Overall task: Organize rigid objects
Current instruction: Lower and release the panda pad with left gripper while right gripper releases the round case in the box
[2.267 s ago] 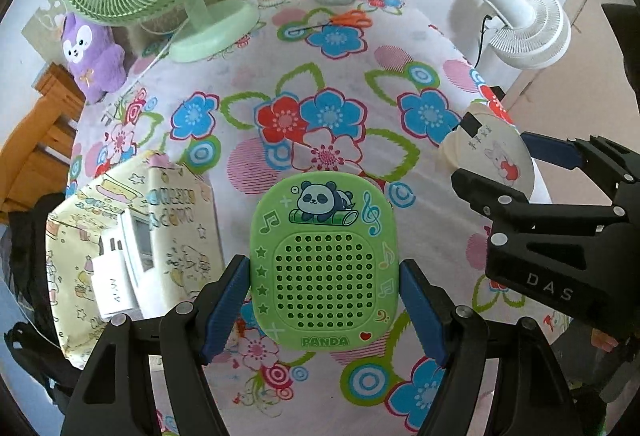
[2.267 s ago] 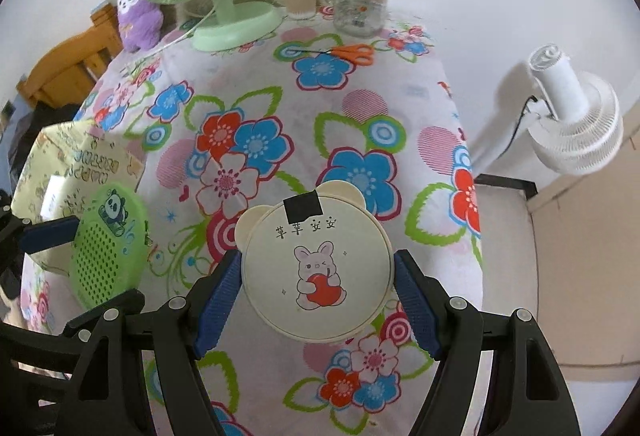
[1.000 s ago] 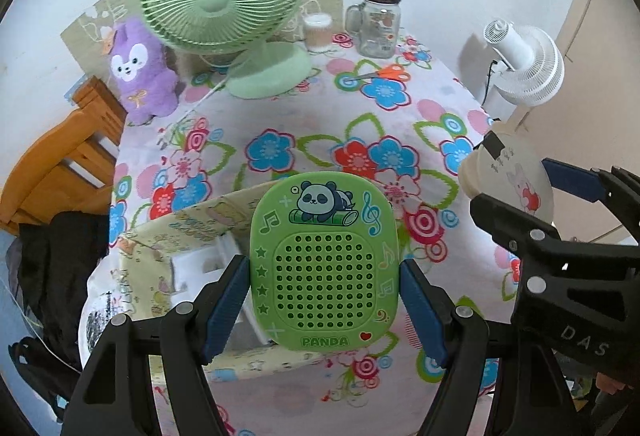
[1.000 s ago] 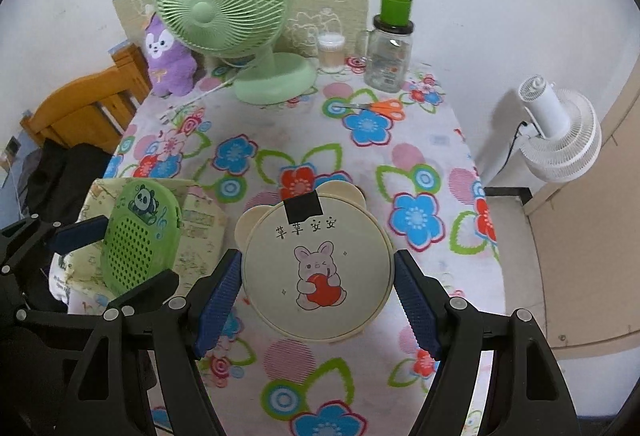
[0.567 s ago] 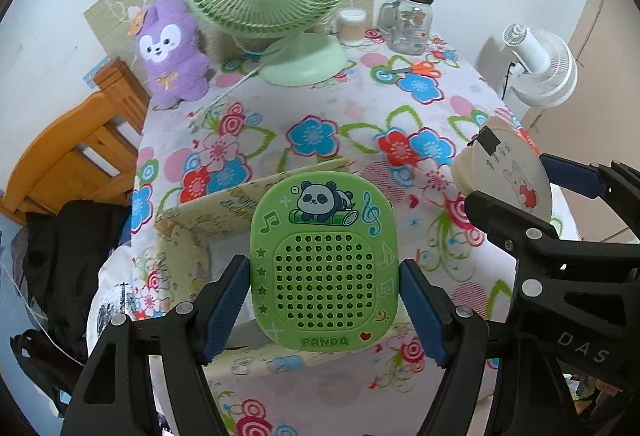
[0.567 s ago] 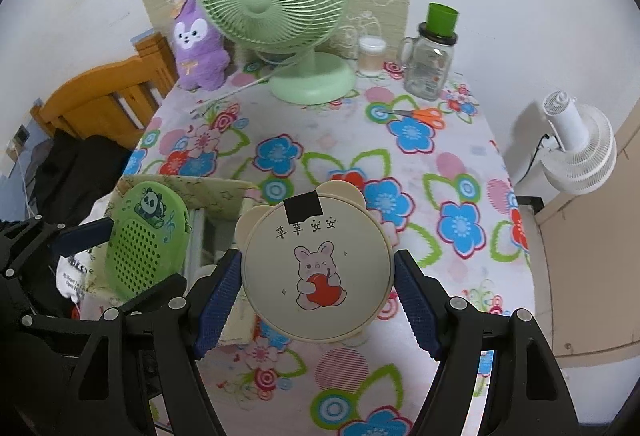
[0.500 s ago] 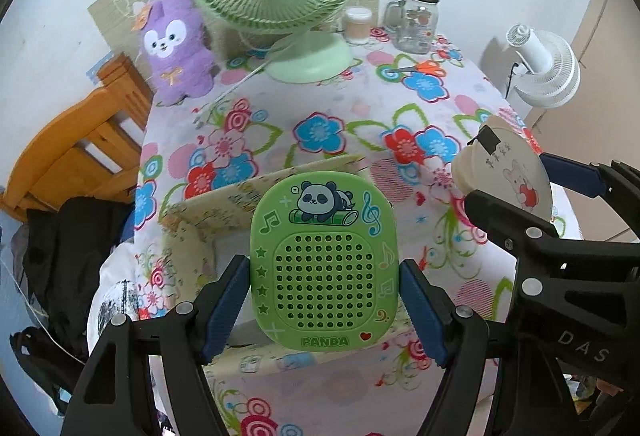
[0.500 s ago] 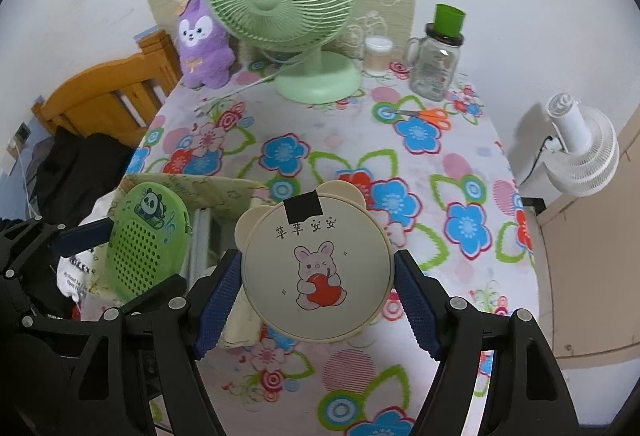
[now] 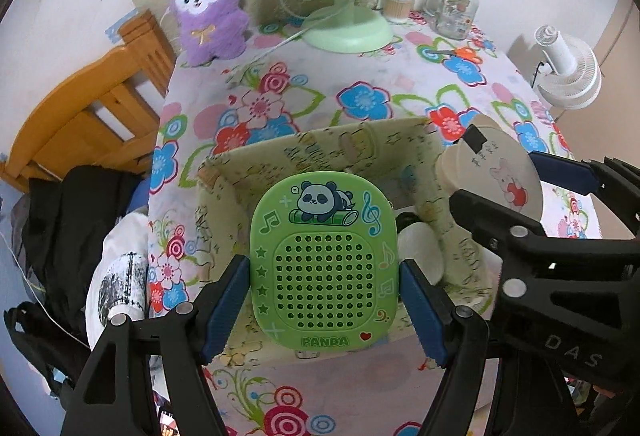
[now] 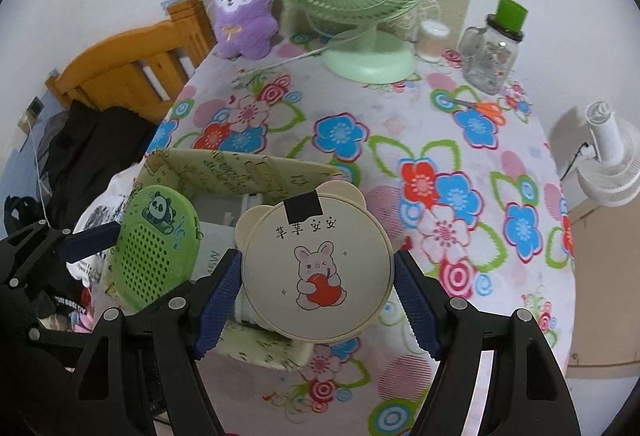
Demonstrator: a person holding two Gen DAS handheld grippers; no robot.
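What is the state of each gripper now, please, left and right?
Left gripper: shut on the green panda speaker, above the patterned box.
Right gripper: shut on the round cream bunny case.

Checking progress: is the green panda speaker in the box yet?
Out. The green panda speaker is held above the box by the left gripper.

The green panda speaker (image 9: 324, 260) hides most of the patterned box's (image 9: 320, 144) interior and contents.
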